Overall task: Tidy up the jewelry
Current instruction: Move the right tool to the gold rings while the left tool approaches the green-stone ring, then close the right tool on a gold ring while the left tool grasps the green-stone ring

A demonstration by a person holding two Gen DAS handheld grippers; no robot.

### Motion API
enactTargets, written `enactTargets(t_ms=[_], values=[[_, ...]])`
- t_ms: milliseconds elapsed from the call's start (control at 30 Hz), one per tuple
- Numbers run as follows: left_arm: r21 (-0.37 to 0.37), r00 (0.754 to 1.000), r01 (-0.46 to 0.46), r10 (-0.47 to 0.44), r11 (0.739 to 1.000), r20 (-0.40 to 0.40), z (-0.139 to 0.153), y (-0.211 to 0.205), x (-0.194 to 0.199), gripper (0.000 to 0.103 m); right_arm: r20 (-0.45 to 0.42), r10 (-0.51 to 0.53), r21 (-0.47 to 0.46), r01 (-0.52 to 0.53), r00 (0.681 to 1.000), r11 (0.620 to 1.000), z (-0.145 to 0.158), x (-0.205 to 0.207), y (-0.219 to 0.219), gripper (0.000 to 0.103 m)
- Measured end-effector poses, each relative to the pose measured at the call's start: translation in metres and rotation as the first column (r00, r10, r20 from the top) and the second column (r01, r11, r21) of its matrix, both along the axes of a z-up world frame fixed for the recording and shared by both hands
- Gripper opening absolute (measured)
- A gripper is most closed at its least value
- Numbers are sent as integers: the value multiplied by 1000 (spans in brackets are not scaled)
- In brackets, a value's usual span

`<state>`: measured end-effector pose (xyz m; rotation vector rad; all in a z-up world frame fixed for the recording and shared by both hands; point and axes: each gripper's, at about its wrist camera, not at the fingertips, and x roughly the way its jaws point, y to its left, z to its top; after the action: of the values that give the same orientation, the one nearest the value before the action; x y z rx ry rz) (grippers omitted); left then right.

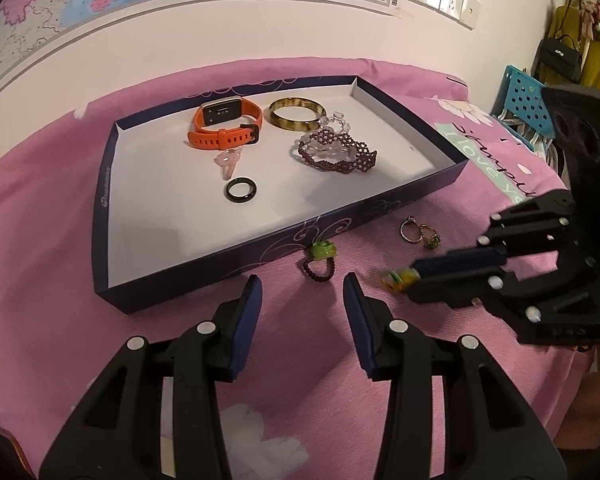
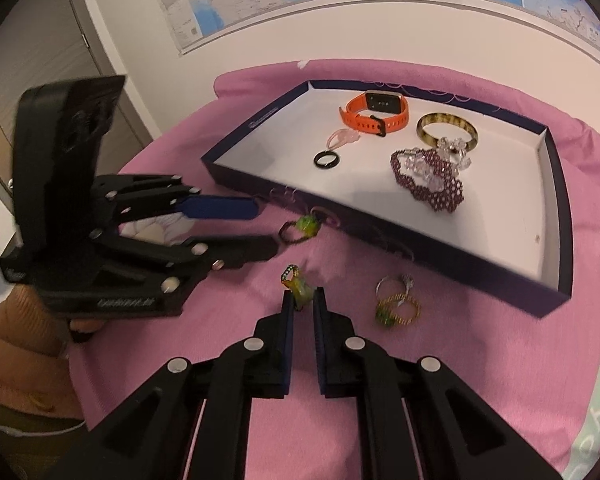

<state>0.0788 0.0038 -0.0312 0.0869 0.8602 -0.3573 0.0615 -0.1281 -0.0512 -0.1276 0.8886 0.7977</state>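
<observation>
My right gripper point(image 2: 304, 294) is shut on a small yellow-green ring point(image 2: 298, 286) just above the pink cloth; in the left wrist view that ring point(image 1: 394, 280) shows at the right gripper's point(image 1: 414, 276) tips. My left gripper point(image 1: 300, 284) stands open with nothing between its fingers, and a dark beaded ring with a green stone point(image 1: 320, 260) lies just ahead of it against the tray's front wall. The dark blue tray point(image 1: 260, 256) with a white floor holds an orange watch point(image 1: 224, 128), an amber bangle point(image 1: 296, 114), a purple beaded bracelet point(image 1: 336, 152), a pink ring point(image 1: 230, 162) and a black ring point(image 1: 241, 190).
A silver ring point(image 2: 396, 284) and a gold ring with a green stone point(image 2: 398, 310) lie together on the cloth right of my right gripper. A person's orange sleeve point(image 2: 16, 344) holds the left gripper point(image 2: 266, 226). The wall with a map runs behind the tray.
</observation>
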Motion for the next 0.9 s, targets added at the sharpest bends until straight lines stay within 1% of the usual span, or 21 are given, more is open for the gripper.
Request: enactTargets(t_ms=[100, 167, 233, 300, 333, 433, 500, 567, 600, 633, 767, 800, 833, 900], values=[[3, 1000, 6, -6, 1000, -3, 0, -4, 3, 40, -8, 7, 4, -7, 1000, 1000, -2, -5, -2, 9], [6, 1000, 10, -10, 1000, -4, 0, -7, 5, 40, -14, 11, 12, -11, 1000, 1000, -3, -7, -4, 11], [8, 1000, 10, -10, 1000, -5, 0, -9, 5, 40, -10, -3, 16, 3, 1000, 1000, -2, -9, -8, 14], [4, 1000, 12, -12, 1000, -4, 0, -11, 4, 40, -4, -13, 21, 13, 1000, 1000, 1, -9, -14, 15], [3, 1000, 12, -12, 1000, -2, 1, -11, 3, 40, -1, -19, 25, 19, 1000, 1000, 2, -9, -17, 18], [-1, 1000, 11, -11, 1000, 2, 3, -10, -1, 40, 25, -66, 37, 65, 998, 997, 8, -8, -31, 18], [-2, 1000, 12, -12, 1000, 3, 3, -9, -4, 40, 34, -107, 34, 106, 994, 994, 10, -4, -38, 22], [-2, 1000, 19, -19, 1000, 6, 5, -10, -8, 40, 38, -139, 28, 138, 990, 990, 9, 0, -42, 34], [-4, 1000, 23, -23, 1000, 6, 5, -10, -9, 40, 39, -150, 24, 149, 988, 989, 8, 3, -43, 37], [-6, 1000, 29, -29, 1000, 8, 7, -11, -12, 41, 44, -157, 14, 157, 987, 988, 6, 5, -42, 38], [-24, 998, 53, -53, 998, 15, 10, -12, -21, 41, 62, -151, -13, 153, 987, 988, 3, 10, -35, 38], [-30, 998, 63, -63, 998, 16, 10, -13, -23, 44, 65, -152, -23, 153, 986, 988, 2, 12, -32, 38], [-39, 997, 75, -74, 996, 15, 11, -14, -26, 50, 66, -150, -30, 153, 986, 988, 1, 13, -31, 38], [-52, 996, 92, -92, 994, 13, 11, -17, -29, 58, 70, -147, -51, 150, 987, 987, -3, 14, -27, 37]])
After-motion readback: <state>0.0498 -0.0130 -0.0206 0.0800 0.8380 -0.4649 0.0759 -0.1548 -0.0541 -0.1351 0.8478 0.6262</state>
